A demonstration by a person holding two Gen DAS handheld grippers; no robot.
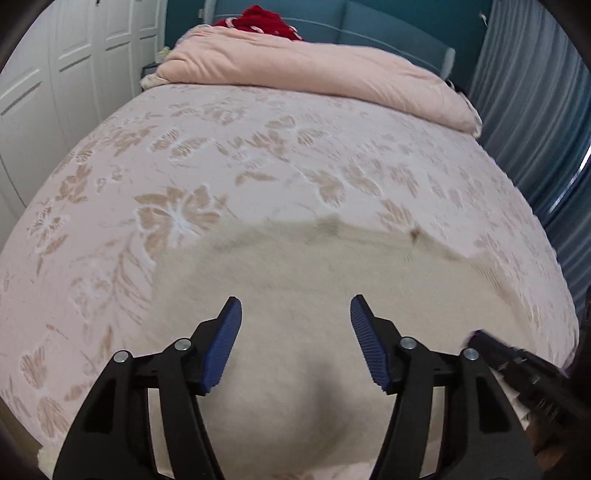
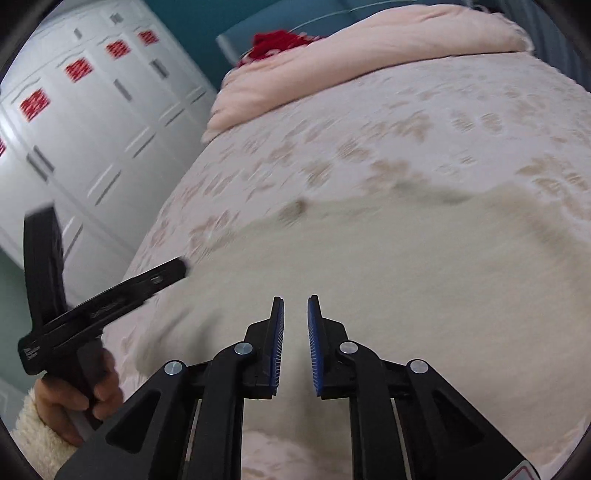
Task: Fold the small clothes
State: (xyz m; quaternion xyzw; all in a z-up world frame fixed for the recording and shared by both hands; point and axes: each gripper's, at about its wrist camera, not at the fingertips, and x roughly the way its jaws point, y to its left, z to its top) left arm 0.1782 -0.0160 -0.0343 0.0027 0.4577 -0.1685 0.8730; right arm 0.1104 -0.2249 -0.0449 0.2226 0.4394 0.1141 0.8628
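Note:
A cream garment (image 1: 314, 266) lies spread flat on the pink floral bedspread (image 1: 221, 147), with a small dark mark (image 1: 415, 233) at its far edge. My left gripper (image 1: 295, 302) hovers over the garment's near part, jaws wide open, nothing between them. The right gripper's tip (image 1: 480, 338) shows blurred at lower right. In the right wrist view the same garment (image 2: 388, 258) fills the middle. My right gripper (image 2: 295, 299) is above it, its blue pads a narrow gap apart and empty. The left gripper (image 2: 173, 269) reaches in from the left, held by a hand (image 2: 74, 402).
A folded pink duvet (image 1: 314, 70) lies across the bed's far end with a red garment (image 1: 266, 18) behind it. White wardrobe doors (image 2: 92, 110) stand to the left of the bed, a blue curtain (image 1: 535, 110) to the right. The bed's edge (image 2: 155, 236) drops off left.

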